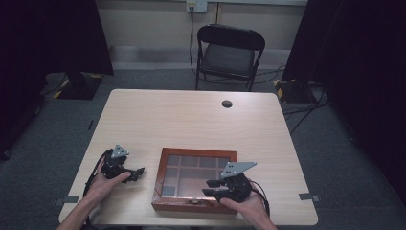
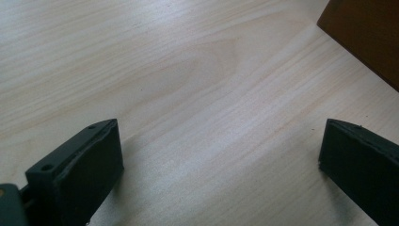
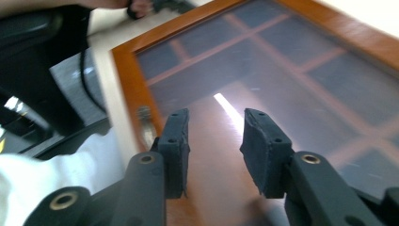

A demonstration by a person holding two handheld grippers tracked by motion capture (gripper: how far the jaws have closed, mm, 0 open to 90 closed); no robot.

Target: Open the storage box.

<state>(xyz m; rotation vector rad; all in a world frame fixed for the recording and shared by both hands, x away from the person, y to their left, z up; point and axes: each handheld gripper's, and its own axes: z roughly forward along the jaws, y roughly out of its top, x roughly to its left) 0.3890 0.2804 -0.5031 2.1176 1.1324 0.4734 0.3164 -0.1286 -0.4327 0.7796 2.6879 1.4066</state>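
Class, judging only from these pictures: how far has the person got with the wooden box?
Done: nothing visible; the box sits shut, its glass lid down over the compartments. In hand: the right gripper hovers open over the lid near the front edge, holding nothing. The left gripper waits open over bare table beside the box. Left: any opening or handling of the box.

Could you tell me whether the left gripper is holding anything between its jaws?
No, the left gripper has its jaws spread wide apart with bare table between them, and the wooden box sits off to the side.
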